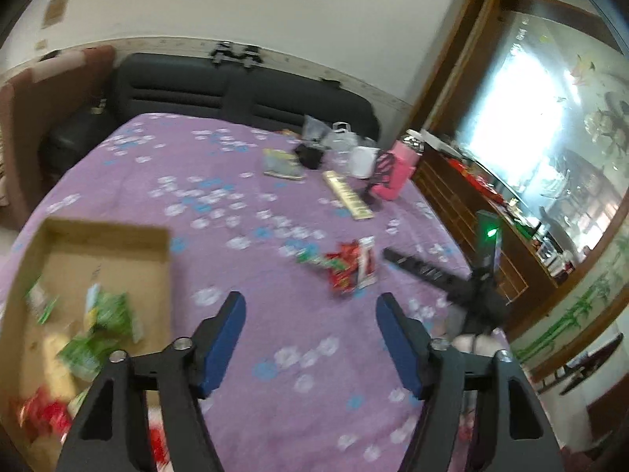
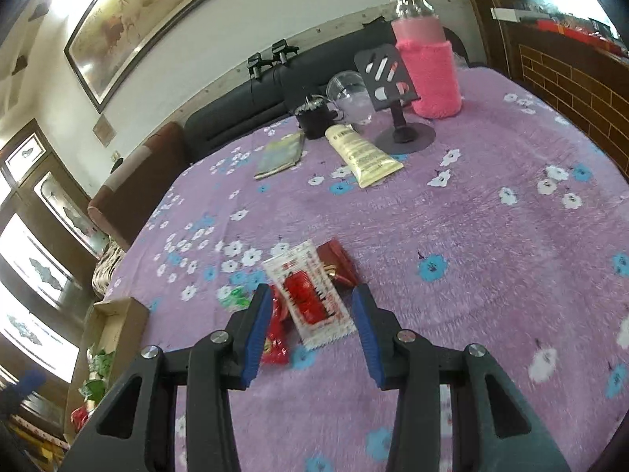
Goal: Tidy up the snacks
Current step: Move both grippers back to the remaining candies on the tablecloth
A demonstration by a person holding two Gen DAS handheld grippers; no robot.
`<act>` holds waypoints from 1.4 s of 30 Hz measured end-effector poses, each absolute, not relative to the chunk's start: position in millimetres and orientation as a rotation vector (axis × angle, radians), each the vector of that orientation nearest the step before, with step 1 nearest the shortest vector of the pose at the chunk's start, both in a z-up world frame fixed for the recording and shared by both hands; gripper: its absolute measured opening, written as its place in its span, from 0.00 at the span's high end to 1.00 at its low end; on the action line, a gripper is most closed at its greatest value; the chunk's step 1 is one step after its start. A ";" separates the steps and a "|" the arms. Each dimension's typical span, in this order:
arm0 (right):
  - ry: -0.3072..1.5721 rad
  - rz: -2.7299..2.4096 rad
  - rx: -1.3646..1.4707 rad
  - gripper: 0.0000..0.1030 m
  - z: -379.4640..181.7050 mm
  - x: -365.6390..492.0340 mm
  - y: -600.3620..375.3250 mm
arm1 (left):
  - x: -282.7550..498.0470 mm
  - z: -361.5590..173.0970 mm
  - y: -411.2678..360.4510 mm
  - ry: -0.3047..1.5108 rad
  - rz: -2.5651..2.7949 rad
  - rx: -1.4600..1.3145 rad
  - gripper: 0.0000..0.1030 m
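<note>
A small heap of snack packets [image 1: 348,265] lies on the purple flowered cloth [image 1: 243,204]. In the right wrist view a white packet with a red middle [image 2: 310,299] lies on top, with a red packet [image 2: 275,334] at its left, a dark red one [image 2: 338,261] behind and a green one [image 2: 236,297] further left. My right gripper [image 2: 312,316] is open, its blue pads on either side of the white packet. My left gripper [image 1: 310,306] is open and empty above the cloth, next to a cardboard box [image 1: 106,236] holding green and red packets [image 1: 102,326].
At the far side stand a pink sleeved bottle [image 2: 430,63], a black phone stand [image 2: 397,90], a clear cup [image 2: 352,96], a black pot [image 2: 314,118], a cream tube [image 2: 363,153] and a flat pouch [image 2: 281,153]. A dark sofa [image 1: 236,90] and a wooden cabinet [image 1: 471,196] border the table.
</note>
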State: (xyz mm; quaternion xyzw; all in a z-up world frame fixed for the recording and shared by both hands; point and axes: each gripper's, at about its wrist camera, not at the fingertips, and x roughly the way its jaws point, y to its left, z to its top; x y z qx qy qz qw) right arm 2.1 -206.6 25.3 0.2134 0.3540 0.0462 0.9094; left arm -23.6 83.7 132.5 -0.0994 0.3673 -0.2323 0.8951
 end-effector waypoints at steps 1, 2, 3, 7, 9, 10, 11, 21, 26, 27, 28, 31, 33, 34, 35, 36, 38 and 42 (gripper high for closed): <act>0.734 0.105 0.446 0.60 21.2 6.3 -206.4 | -14.5 133.0 73.4 0.770 -0.486 -0.188 0.28; 0.737 0.114 0.449 0.60 18.5 8.0 -206.0 | -5.4 131.7 62.3 0.779 -0.496 -0.167 0.28; 0.738 0.123 0.448 0.60 16.4 8.1 -204.4 | 2.7 128.7 51.5 0.789 -0.506 -0.147 0.28; 0.738 0.180 0.437 0.59 9.5 16.3 -195.1 | 24.9 106.2 14.5 0.845 -0.533 -0.064 0.28; 0.739 0.195 0.430 0.59 7.7 20.1 -191.6 | 32.3 93.9 1.4 0.879 -0.543 -0.043 0.28; 0.738 0.204 0.423 0.59 7.3 21.5 -190.0 | 34.8 87.9 -4.6 0.893 -0.549 -0.030 0.28; 0.743 0.215 0.422 0.61 7.2 22.9 -188.9 | 37.0 83.3 -10.1 0.901 -0.547 -0.012 0.28; 0.751 0.247 0.497 0.99 8.5 15.9 -207.7 | 64.4 44.3 -52.9 0.928 -0.520 0.135 0.28; 0.755 0.248 0.522 0.97 7.0 14.4 -214.7 | 81.4 28.2 -50.5 0.957 -0.480 0.116 0.28; 0.759 0.249 0.524 0.97 6.6 15.8 -214.3 | 84.9 25.4 -49.8 0.966 -0.480 0.106 0.28; 0.762 0.253 0.528 0.96 5.8 16.3 -214.1 | 87.6 22.9 -50.1 0.976 -0.481 0.106 0.32; 0.758 0.272 0.531 0.95 6.4 15.8 -212.5 | 86.6 20.6 -51.4 0.983 -0.476 0.148 0.69; 0.750 0.290 0.525 0.83 8.2 14.7 -209.3 | 84.3 21.8 -49.7 0.994 -0.484 0.157 0.82; 0.746 0.291 0.517 0.68 9.0 13.9 -206.6 | 81.1 23.6 -47.8 0.987 -0.477 0.168 0.82; 0.742 0.286 0.507 0.55 9.4 13.1 -204.4 | 78.3 25.2 -45.2 0.980 -0.474 0.175 0.82; 0.737 0.274 0.487 0.53 9.9 12.1 -200.7 | 74.9 27.8 -42.1 0.974 -0.473 0.178 0.82; 0.747 0.275 0.451 0.53 9.8 12.6 -193.1 | 69.1 33.7 -36.9 0.965 -0.466 0.180 0.82; 0.753 0.269 0.374 0.53 10.4 12.3 -178.1 | 63.7 50.4 -24.9 0.929 -0.464 0.145 0.81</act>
